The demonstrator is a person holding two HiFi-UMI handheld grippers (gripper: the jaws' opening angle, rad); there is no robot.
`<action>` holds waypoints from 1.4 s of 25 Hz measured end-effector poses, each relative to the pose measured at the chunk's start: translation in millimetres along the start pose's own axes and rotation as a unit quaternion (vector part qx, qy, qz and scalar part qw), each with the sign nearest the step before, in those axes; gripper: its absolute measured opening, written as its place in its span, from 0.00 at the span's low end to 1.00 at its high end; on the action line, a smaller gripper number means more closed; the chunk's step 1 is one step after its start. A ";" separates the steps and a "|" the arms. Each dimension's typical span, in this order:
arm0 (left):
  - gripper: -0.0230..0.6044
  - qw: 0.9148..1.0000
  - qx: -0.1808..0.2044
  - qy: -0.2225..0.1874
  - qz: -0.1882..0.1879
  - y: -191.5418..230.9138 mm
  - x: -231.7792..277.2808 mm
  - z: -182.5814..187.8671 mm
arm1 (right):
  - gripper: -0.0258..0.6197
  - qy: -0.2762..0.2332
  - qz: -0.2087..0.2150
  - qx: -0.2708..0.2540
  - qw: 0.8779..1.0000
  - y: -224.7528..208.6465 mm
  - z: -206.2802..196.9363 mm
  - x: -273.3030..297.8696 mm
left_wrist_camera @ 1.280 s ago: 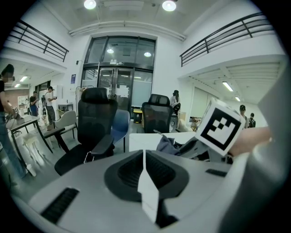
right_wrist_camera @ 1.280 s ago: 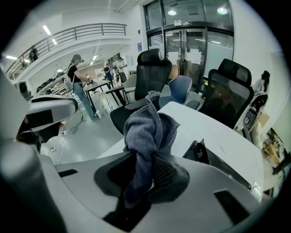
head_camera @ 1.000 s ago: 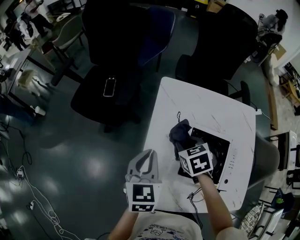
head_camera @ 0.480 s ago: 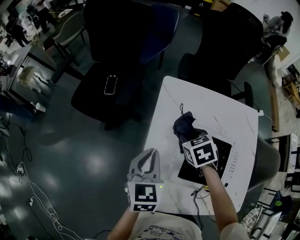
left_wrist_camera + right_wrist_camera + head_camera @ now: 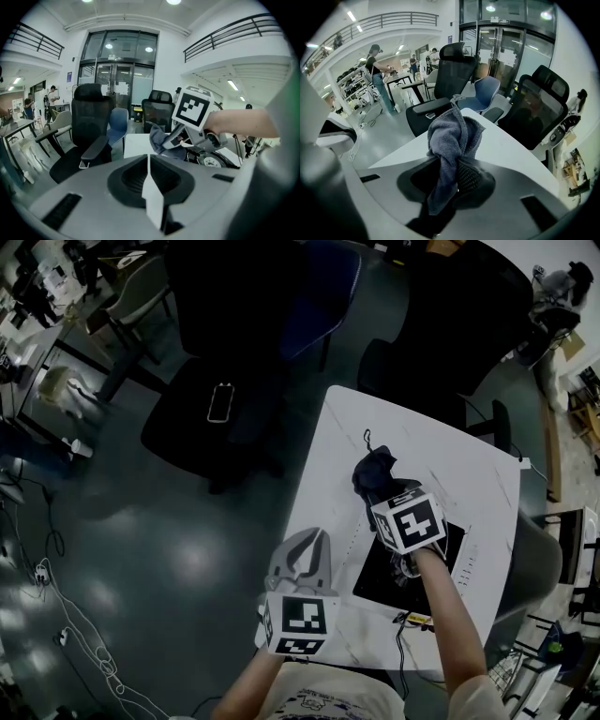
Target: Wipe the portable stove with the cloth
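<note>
Cloth (image 5: 454, 131) tight between right gripper (image 5: 450, 171) jaws

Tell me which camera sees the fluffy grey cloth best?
The right gripper view: the fluffy grey cloth fills the middle, pinched in the right gripper, its weave clear. The head view shows only a dark bunch; the left gripper view, a small side glimpse.

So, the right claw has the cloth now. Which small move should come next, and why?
Probably pull the right claw toward you and lower it, so that the cloth meets the black top of the portable stove. The claw is shut on the cloth, but the cloth is over the white table, past the stove's far edge, so it seems to wipe nothing there.
</note>
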State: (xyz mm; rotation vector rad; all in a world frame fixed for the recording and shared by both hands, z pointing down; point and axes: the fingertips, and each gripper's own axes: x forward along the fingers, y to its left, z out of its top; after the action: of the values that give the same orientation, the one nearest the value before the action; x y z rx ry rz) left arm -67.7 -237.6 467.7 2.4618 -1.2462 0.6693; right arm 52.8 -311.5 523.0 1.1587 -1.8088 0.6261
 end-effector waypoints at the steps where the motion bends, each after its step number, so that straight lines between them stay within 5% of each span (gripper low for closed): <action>1: 0.08 1.000 0.001 0.000 -0.002 -2.5 2.4 1.5 | 0.19 0.001 0.004 -0.002 1.000 -1.7 0.5 0.3; 8: 0.07 1.000 0.006 -0.003 -0.010 -11.8 14.0 11.1 | 0.19 -0.001 0.008 -0.013 1.000 -21.9 7.7 5.0; 18: 0.07 1.000 -0.001 0.002 -0.007 -22.6 19.5 12.9 | 0.19 -0.018 -0.009 0.056 0.998 -67.0 5.1 5.7; 35: 0.07 1.000 0.013 0.002 -0.029 -53.9 26.7 11.3 | 0.19 -0.007 -0.031 0.074 0.997 -93.3 -46.0 -9.3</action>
State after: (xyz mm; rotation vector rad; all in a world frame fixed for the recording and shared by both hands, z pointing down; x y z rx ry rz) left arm -7.1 -229.6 469.3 2.5055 -1.1677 0.6798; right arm 156.7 -312.7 533.8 1.3157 -1.7543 0.7281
